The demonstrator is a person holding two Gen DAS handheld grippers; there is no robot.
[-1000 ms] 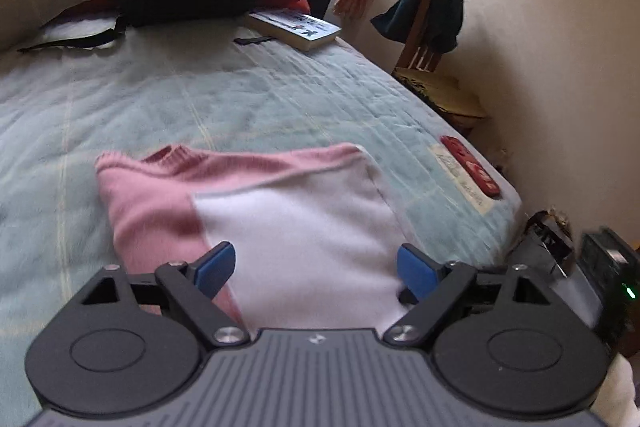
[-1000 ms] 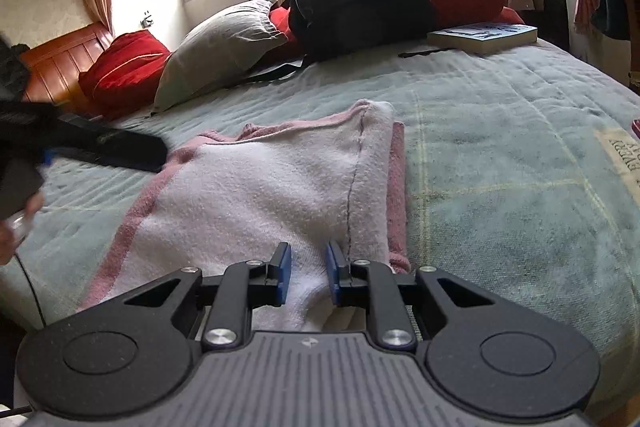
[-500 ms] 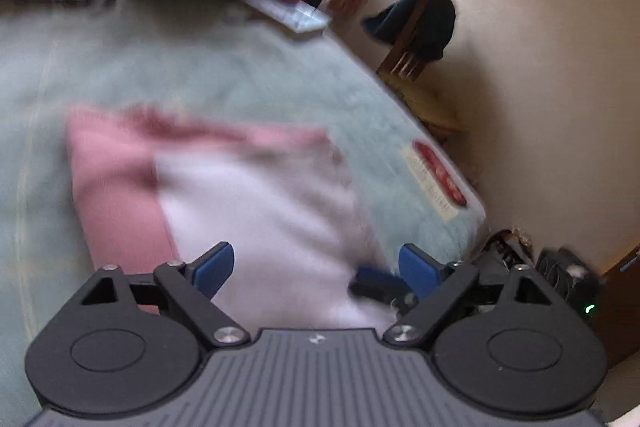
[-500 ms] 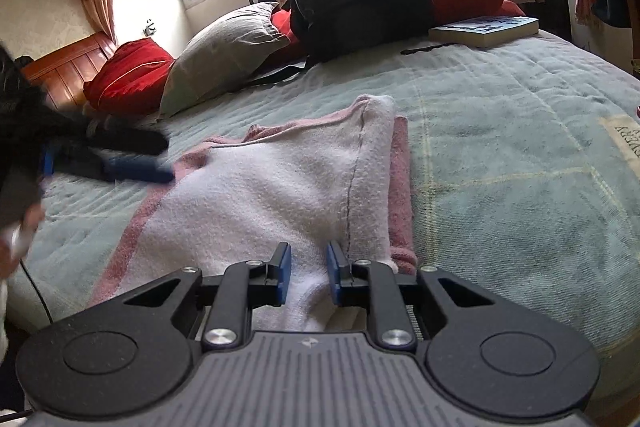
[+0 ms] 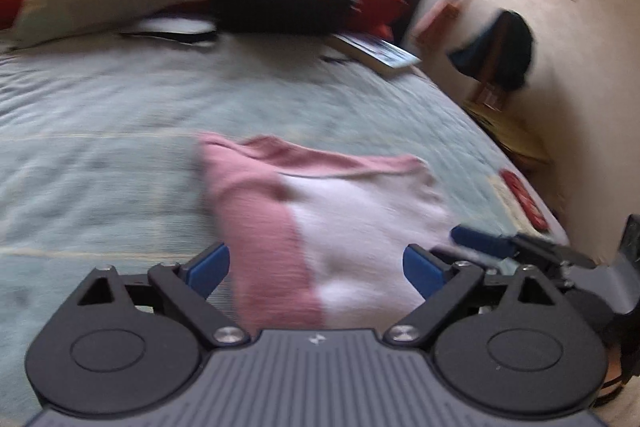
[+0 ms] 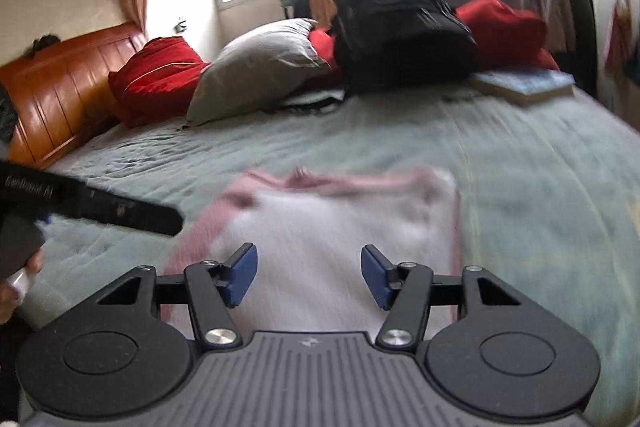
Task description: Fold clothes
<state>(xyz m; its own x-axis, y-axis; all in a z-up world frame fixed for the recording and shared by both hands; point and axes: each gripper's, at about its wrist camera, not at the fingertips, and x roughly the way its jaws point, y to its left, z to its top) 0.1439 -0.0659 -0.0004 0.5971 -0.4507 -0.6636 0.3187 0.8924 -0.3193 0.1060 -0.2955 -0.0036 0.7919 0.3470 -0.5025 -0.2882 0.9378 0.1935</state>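
A folded pink and white garment [image 5: 320, 223] lies on the pale green bedspread [image 5: 100, 147] near the bed's front edge; the right wrist view shows it too [image 6: 332, 227]. My left gripper [image 5: 316, 269] is open just above its near edge, holding nothing. Open as well, my right gripper [image 6: 308, 277] hovers over the garment's near side with nothing between its blue pads. The right gripper's blue fingers [image 5: 480, 241] reach in from the right in the left wrist view. From the left of the right wrist view, the left gripper's black body [image 6: 100, 207] enters. Both views are motion-blurred.
At the head of the bed sit a black backpack [image 6: 400, 35], a grey pillow [image 6: 260, 67], red cushions [image 6: 156, 79] and a book [image 6: 524, 83]. A wooden headboard [image 6: 56, 87] is at left. A chair with dark clothing [image 5: 496, 55] stands by the wall. A red object [image 5: 524, 201] lies near the bed corner.
The right gripper, shut on the garment's near edge before, is now open and has let go. Both grippers have pulled back, and the garment lies flat.
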